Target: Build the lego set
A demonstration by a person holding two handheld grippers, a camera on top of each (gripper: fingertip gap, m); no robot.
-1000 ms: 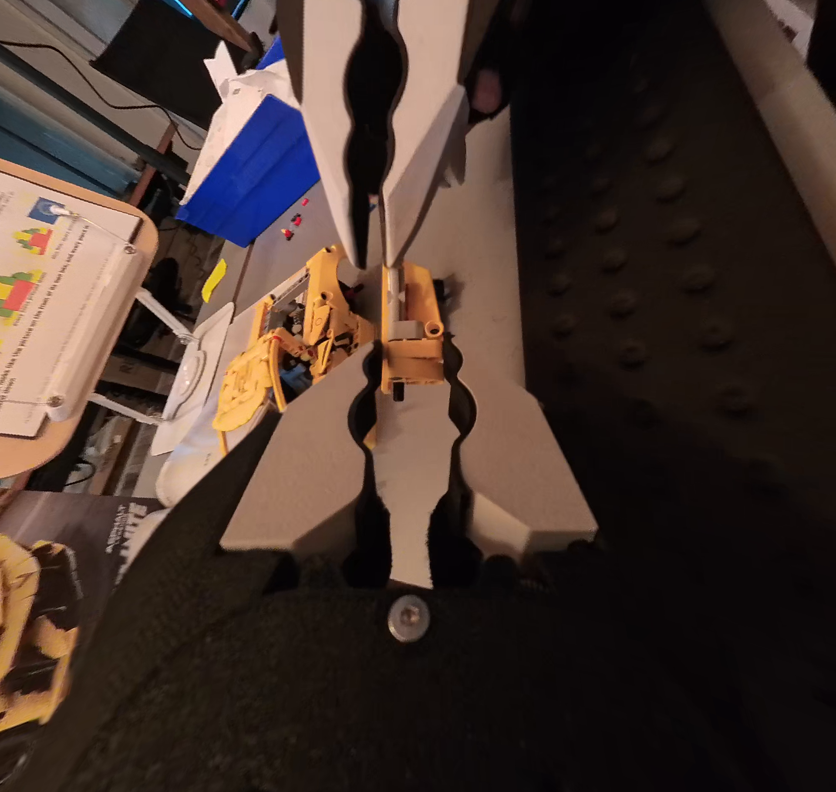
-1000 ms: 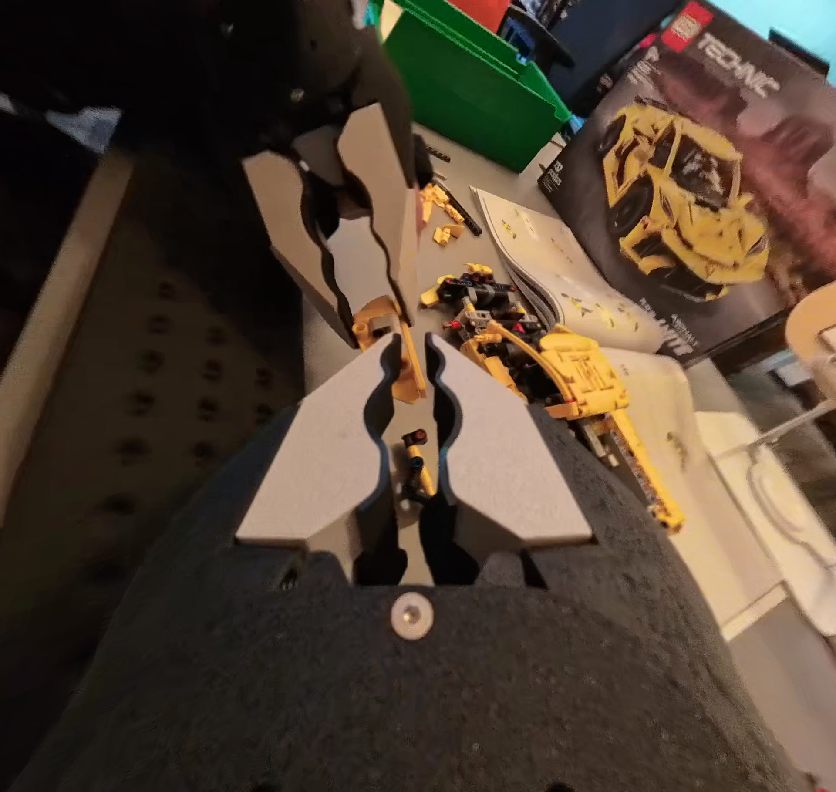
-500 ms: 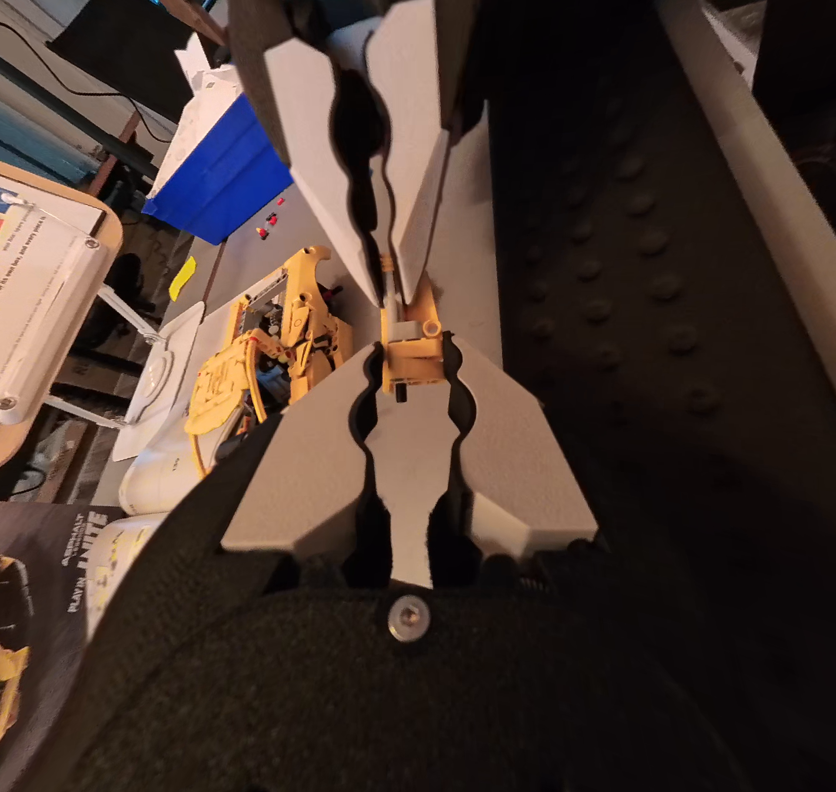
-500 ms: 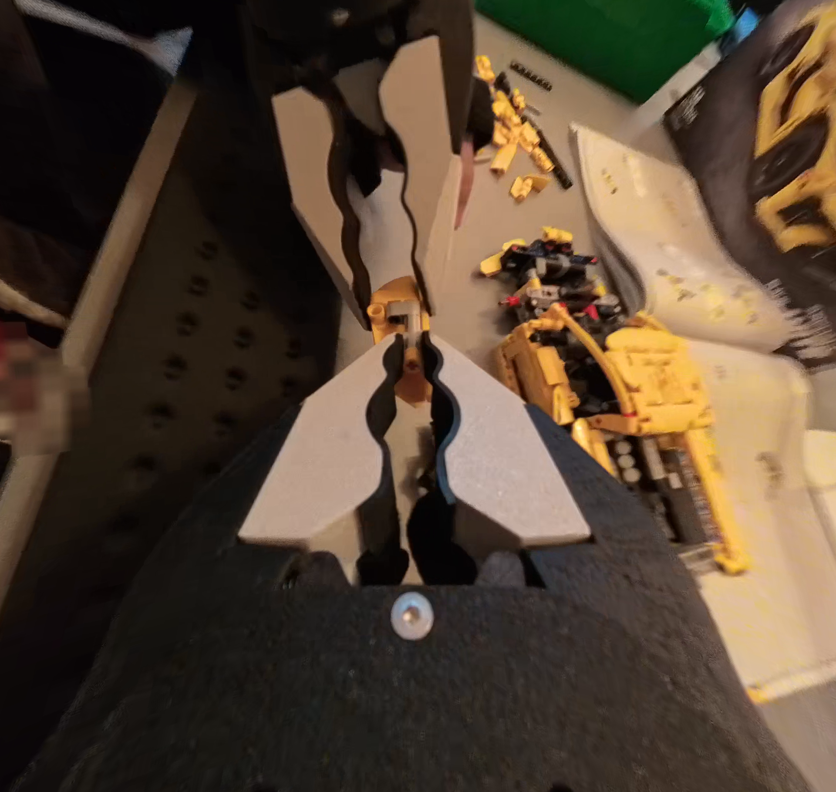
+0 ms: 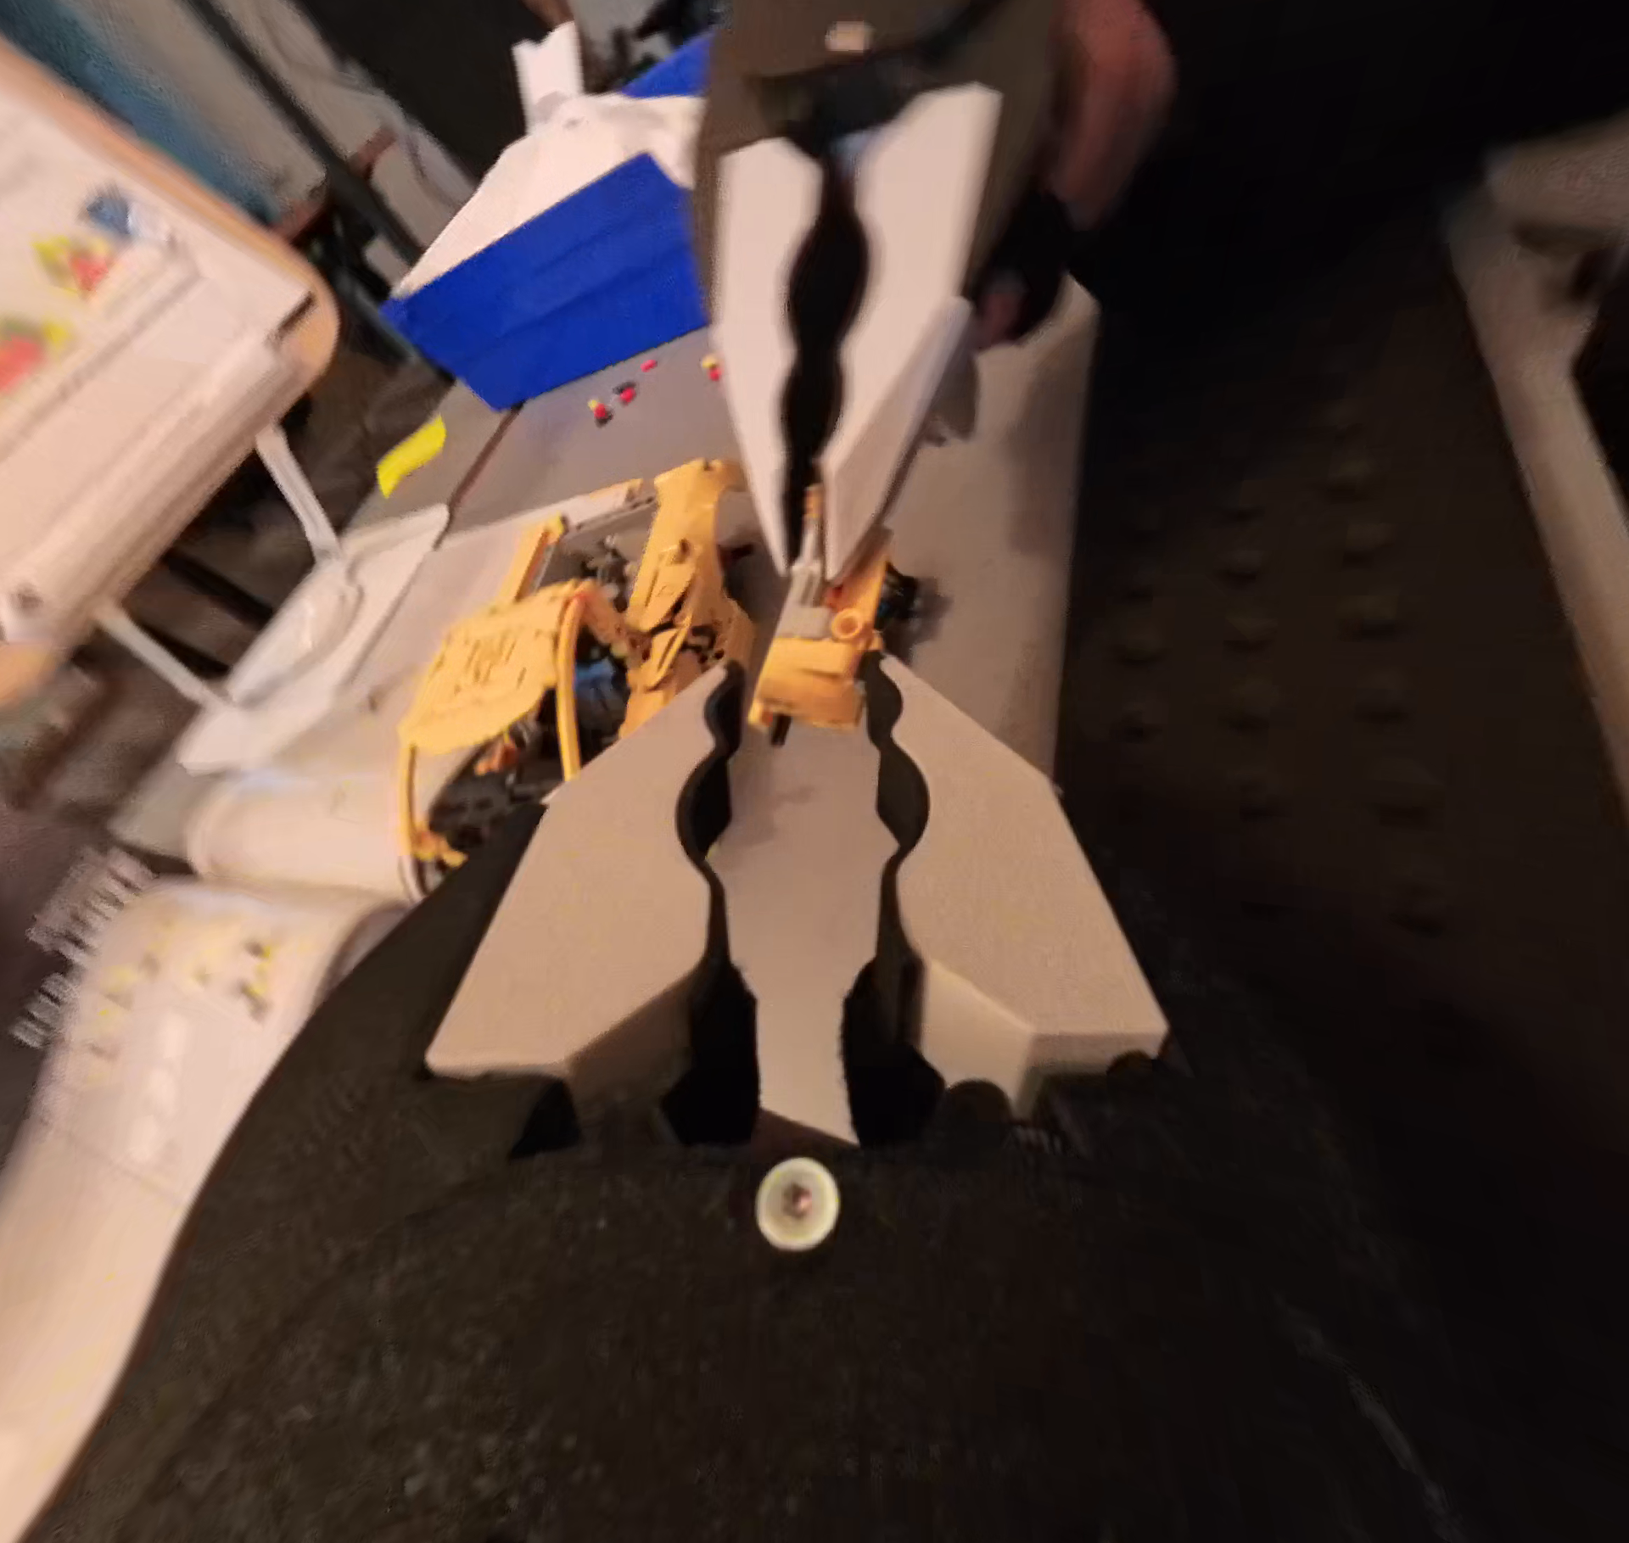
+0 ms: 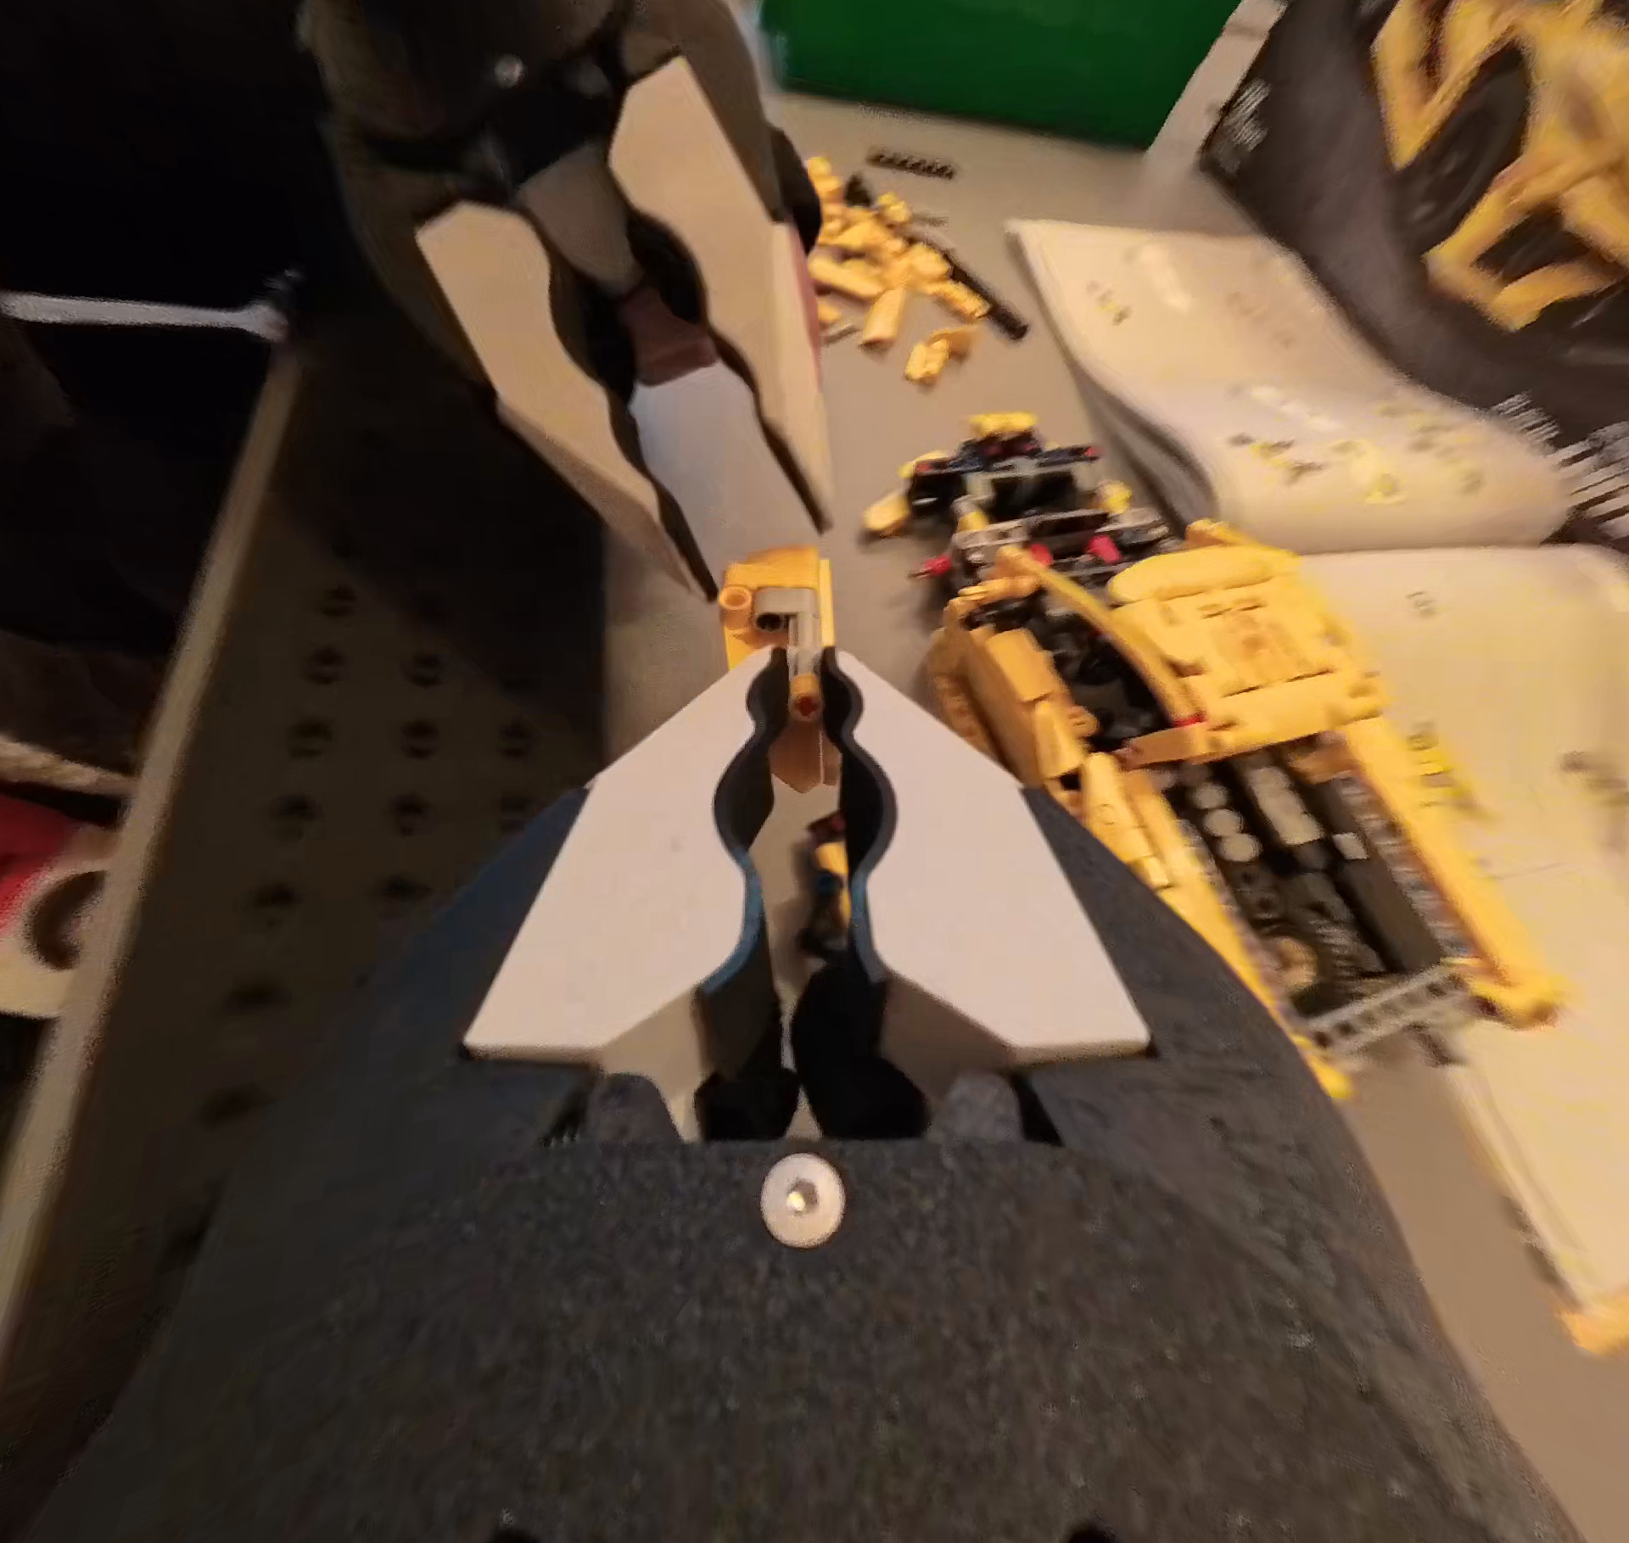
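Your left claw (image 5: 807, 690) points forward over the table (image 5: 996, 584), tips clamped on the near end of a small yellow piece (image 5: 815, 672). Your right claw (image 6: 807, 663) comes from the opposite side, angled down, its tips closed on the thin grey pin (image 6: 804, 650) at the piece's far end, so the two claws meet nose to nose.

Against a second ago, both grips match; the left view has swung to show more of the blue bin (image 5: 555, 293), and the right view sits higher above the table.

The piece is a short yellow block with a grey insert and a round stud at one corner, held above the table just beside the half-built yellow car (image 6: 1172, 752). Loose yellow parts (image 6: 890, 276) lie beyond, near the open booklet (image 6: 1252, 373). Both views are blurred.
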